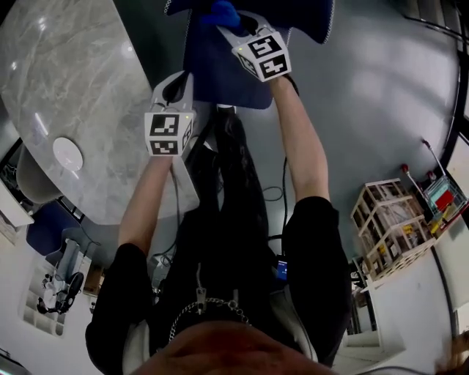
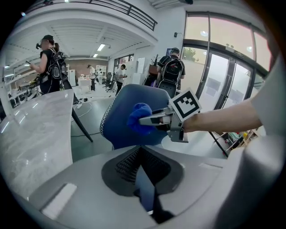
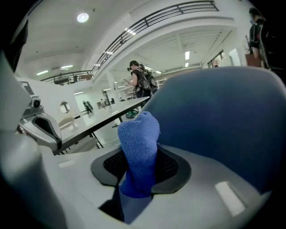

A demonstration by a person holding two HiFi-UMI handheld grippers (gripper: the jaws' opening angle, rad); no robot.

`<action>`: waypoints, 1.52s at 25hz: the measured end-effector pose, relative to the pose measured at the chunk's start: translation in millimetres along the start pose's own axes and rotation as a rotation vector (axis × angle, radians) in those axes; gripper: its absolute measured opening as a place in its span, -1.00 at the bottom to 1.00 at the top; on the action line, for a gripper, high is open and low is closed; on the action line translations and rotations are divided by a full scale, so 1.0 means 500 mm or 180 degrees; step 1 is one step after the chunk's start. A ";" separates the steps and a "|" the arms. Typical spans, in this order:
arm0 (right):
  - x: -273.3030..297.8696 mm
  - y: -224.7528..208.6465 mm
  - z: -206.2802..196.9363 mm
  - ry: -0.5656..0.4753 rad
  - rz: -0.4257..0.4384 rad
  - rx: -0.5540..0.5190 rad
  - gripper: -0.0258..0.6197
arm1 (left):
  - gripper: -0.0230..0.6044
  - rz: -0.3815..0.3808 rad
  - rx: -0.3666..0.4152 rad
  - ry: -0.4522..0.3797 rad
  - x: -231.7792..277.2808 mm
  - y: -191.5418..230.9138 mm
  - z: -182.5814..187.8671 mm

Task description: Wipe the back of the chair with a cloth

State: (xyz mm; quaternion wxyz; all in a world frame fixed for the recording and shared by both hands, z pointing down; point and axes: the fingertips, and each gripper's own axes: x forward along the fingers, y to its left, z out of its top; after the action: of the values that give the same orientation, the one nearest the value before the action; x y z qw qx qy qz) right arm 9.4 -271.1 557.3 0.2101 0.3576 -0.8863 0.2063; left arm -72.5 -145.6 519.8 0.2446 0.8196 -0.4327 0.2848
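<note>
A blue chair point(image 1: 220, 77) stands in front of me, its rounded back point(image 2: 118, 123) facing the left gripper view. My right gripper point(image 1: 236, 22) is shut on a blue cloth point(image 1: 218, 12), which bulges out past its jaws point(image 3: 139, 134). The cloth point(image 2: 139, 117) is pressed against the upper part of the chair back point(image 3: 223, 120), and the right gripper point(image 2: 154, 120) reaches in from the right. My left gripper point(image 1: 180, 86) hovers lower and to the left, apart from the chair. Its jaws point(image 2: 141, 151) are shut with nothing between them.
A grey marble table point(image 1: 66, 102) with a small white disc point(image 1: 67, 154) lies at my left, its dark leg point(image 2: 81, 124) near the chair. Wooden crates point(image 1: 388, 227) stand at the right. Several people point(image 2: 50, 62) are far behind, and glass doors point(image 2: 223, 80) to the right.
</note>
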 end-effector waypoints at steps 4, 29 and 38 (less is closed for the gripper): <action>0.081 0.074 0.023 0.0107 0.0414 -0.0195 -0.46 | -0.89 0.0112 -0.0077 -0.0004 -0.019 0.018 -0.010; 0.184 -0.033 0.019 0.0146 -0.0282 0.0348 -0.46 | -0.89 0.0167 -0.0165 0.0065 -0.004 0.039 -0.015; 0.141 -0.106 -0.014 0.0209 -0.0763 0.0584 -0.46 | -0.89 0.0089 -0.0094 0.0082 0.012 0.018 -0.010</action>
State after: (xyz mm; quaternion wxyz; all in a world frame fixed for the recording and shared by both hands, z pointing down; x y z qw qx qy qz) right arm 2.8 -341.0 611.2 0.2286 0.4715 -0.8073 0.2714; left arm -78.6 -150.2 528.6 0.2582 0.8061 -0.4451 0.2923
